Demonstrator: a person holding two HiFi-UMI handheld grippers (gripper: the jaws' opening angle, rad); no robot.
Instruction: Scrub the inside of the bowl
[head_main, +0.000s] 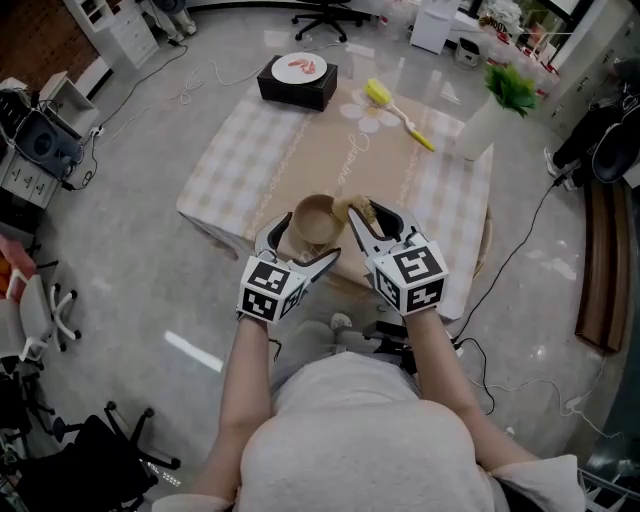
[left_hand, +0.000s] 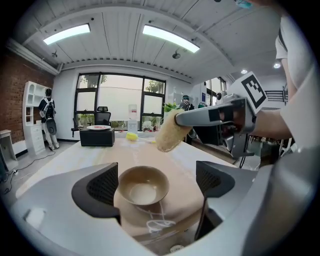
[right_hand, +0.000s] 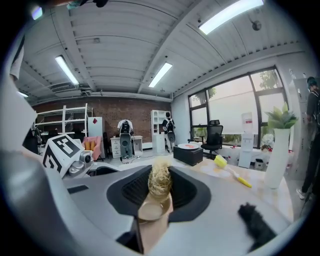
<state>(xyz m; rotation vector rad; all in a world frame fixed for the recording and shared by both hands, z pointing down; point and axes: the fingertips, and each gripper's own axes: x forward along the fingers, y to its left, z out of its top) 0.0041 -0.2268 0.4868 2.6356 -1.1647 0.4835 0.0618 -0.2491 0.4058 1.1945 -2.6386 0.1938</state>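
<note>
Currently the tan bowl (head_main: 316, 222) stands upright on the beige runner (head_main: 345, 165) at the near edge of the counter (head_main: 225, 165), close to the person. The left claw (left_hand: 159, 180) is spread wide, with the bowl between its two pads (left_hand: 102, 186). The bowl sits nearer the left-hand pad, and a clear gap remains on the other side, so nothing is gripped. Its inside looks pale and glossy at the bottom.

The right claw (right_hand: 160, 189) is clamped on a straw-coloured fibrous scrubber (left_hand: 169, 132), whose tuft sticks out past the jaw tips. In the left gripper view the scrubber hangs above the counter, over and beyond the bowl's right side, apart from it. From the head view it lies at the bowl's right rim.

At the far end of the counter a black box (head_main: 297, 88) carries a white plate (head_main: 300, 67). A yellow brush (head_main: 398, 110) lies to its right on the cloth, and a white vase (head_main: 482, 128) with green leaves stands at the far right corner.
</note>
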